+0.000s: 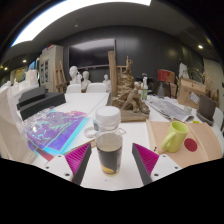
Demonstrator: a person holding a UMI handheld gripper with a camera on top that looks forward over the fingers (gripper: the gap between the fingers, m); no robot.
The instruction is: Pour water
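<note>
Two gripper (109, 160) fingers with magenta pads (76, 157) reach forward over a white table (165, 160), spread apart with a gap on either side of a small bottle (108, 140) that stands upright between them. That bottle has a white cap and a clear body holding dark liquid, and it rests on the table on its own base; the fingers sit about it without pressing on it. Just to the left of the bottle lies an iridescent, shiny sheet (52, 130) showing purple and teal tints. To the right, beyond the right finger, a light green cup (176, 136) lies tipped on its side on a tan board (190, 138). Farther back on the table stands a wooden model figure (130, 95), with a small red-shaded lamp (164, 81) to its right. Papers (175, 108) lie spread near the right rear of the table. Behind all this, white busts (74, 74) stand in front of a dark wall, and shelves stand at the left of the room.
</note>
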